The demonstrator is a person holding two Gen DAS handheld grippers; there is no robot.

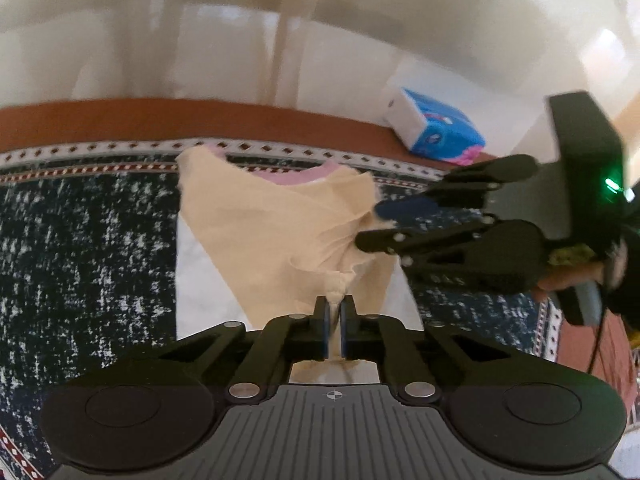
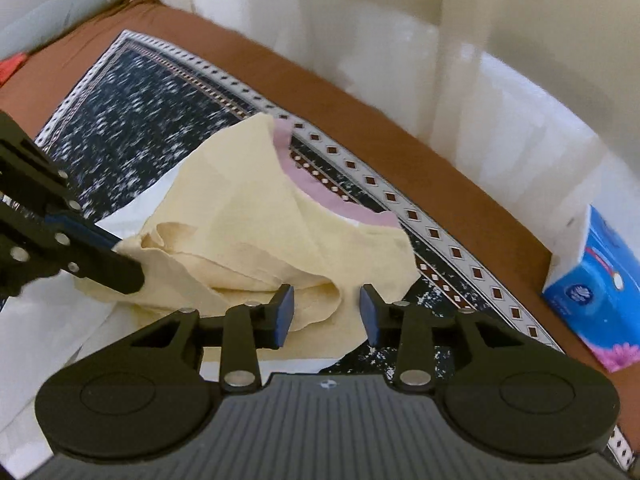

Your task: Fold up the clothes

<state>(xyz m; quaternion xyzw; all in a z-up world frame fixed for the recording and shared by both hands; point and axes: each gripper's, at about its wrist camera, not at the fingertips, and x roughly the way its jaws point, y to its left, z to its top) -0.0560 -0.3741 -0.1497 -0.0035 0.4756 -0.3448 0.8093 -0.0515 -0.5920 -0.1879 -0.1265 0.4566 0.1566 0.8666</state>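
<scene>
A cream shirt (image 1: 272, 224) with a pink collar (image 1: 288, 178) lies crumpled on a white cloth layer (image 1: 200, 280). My left gripper (image 1: 335, 304) is shut on a bunched fold of the cream fabric at the shirt's near edge. In the right wrist view the same shirt (image 2: 248, 216) fills the middle, and the left gripper (image 2: 130, 270) pinches its left edge. My right gripper (image 2: 327, 308) is open just above the shirt's near right edge, with loose fabric between its pads and nothing gripped. From the left wrist view, the right gripper (image 1: 372, 224) hovers open at the shirt's right side.
A dark blue speckled mat (image 1: 80, 248) with a diamond-pattern border (image 2: 440, 236) covers a brown surface (image 2: 460, 184). A blue tissue pack (image 2: 596, 288) stands at the right, also seen as the tissue pack (image 1: 436, 128). Cream walls rise behind.
</scene>
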